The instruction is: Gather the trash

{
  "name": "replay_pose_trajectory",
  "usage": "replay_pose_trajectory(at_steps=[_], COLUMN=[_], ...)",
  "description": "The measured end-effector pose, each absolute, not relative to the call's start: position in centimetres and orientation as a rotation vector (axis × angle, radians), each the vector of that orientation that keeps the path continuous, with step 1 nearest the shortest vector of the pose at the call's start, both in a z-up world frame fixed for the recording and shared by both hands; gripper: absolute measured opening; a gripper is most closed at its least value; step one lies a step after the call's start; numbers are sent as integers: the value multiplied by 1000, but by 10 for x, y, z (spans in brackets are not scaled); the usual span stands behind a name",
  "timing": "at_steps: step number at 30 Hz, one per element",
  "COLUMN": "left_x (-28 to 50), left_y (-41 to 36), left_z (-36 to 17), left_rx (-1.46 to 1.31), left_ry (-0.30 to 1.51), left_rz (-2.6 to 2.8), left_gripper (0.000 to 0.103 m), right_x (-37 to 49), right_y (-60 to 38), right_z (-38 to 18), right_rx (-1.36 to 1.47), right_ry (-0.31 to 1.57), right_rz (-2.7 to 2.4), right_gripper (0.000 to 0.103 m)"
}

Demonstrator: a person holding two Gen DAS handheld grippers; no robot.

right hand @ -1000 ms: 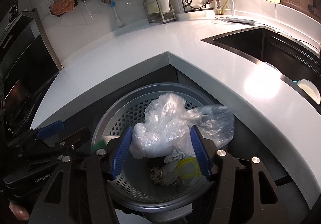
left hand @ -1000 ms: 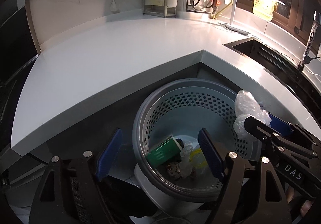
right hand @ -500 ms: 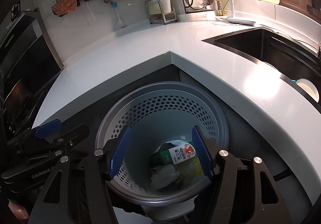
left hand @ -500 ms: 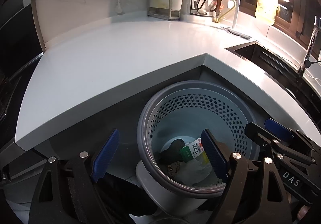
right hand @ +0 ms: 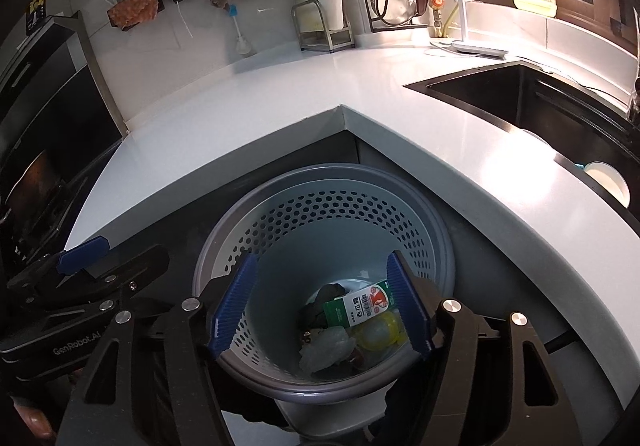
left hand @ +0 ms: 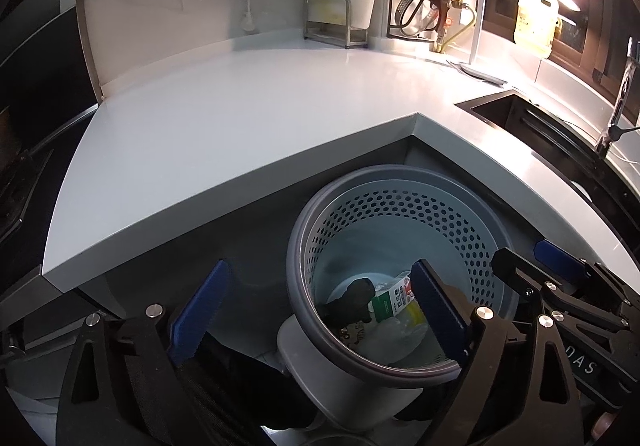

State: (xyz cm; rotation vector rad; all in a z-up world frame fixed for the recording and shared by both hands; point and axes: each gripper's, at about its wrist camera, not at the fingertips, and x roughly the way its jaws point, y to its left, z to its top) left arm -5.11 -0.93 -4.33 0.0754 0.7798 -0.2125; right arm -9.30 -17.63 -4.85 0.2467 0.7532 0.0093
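A white kitchen counter (right hand: 280, 114) wraps an inside corner in front of me, with the bin (right hand: 324, 182) tucked on the floor under that corner. Nearest to me, my right gripper (right hand: 322, 302) hangs over the bin mouth, its blue fingers (right hand: 234, 302) spread and nothing between them; the jaws have just been opening. My left gripper (left hand: 316, 314) sits at about 9 o'clock from the right one, fingers spread wider and also just opening, one finger outside the bin rim and one over it, empty too.

Down in the bin lies the trash: a green and white carton (right hand: 358, 304), a crumpled clear bag (right hand: 328, 344), a yellow lid-like piece (right hand: 378, 330) and something dark (right hand: 328, 292) (I can't tell what).

Beyond the bin, the counter looks bare right up to the wall, where a rack (right hand: 322, 26) stands at 12 o'clock, and the sink (right hand: 520, 102) sits at 2 o'clock.

My worry is mostly clumsiness on the way out. The grippers are close together over a narrow opening, so lifting carelessly could knock them into each other or catch a finger on the rim and tip the light bin, spilling the lot. The counter edge overhangs just above, so a fast rise could clip it.
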Motion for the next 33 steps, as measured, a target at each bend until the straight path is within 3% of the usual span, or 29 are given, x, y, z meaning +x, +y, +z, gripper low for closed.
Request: replay_pose_trajectory(at_steps=[33], left_x=[-58], left_y=[-5], left_z=[-42], left_rx=[99], left_ry=[778], left_rz=[-156], left_gripper=[96], right_x=[-101], right_y=[-176], right_z=[-44], right_rx=[247], right_ry=[740], right_rz=[-13], right_gripper=[70])
